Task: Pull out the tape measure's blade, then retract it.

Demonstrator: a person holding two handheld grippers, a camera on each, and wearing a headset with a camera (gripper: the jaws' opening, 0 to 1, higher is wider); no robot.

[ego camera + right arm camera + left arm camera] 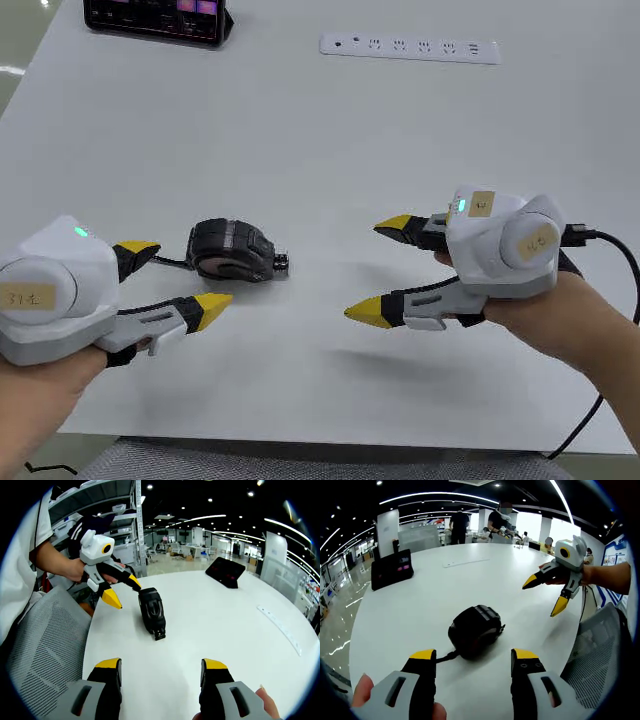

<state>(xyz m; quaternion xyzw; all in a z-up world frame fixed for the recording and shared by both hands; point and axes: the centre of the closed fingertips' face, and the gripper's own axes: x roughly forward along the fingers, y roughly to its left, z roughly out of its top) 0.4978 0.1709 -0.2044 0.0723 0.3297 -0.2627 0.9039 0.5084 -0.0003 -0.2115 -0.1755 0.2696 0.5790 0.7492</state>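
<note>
A black tape measure (232,251) lies on the white table (300,130), its blade tip (282,263) pointing right and the blade not drawn out. My left gripper (172,275) is open just left of it, its yellow-tipped jaws standing either side of the case's left end without touching. In the left gripper view the tape measure (475,630) sits a short way beyond my open left gripper (474,655). My right gripper (382,268) is open to the right, well apart from the tape. The right gripper view shows the tape measure (152,611) ahead of my right gripper (161,664).
A black tablet (155,20) stands at the table's far left and a white power strip (408,46) lies at the far right. A cable (610,330) trails from my right gripper. A grey mesh chair (45,650) is at the table's near edge. People stand in the background.
</note>
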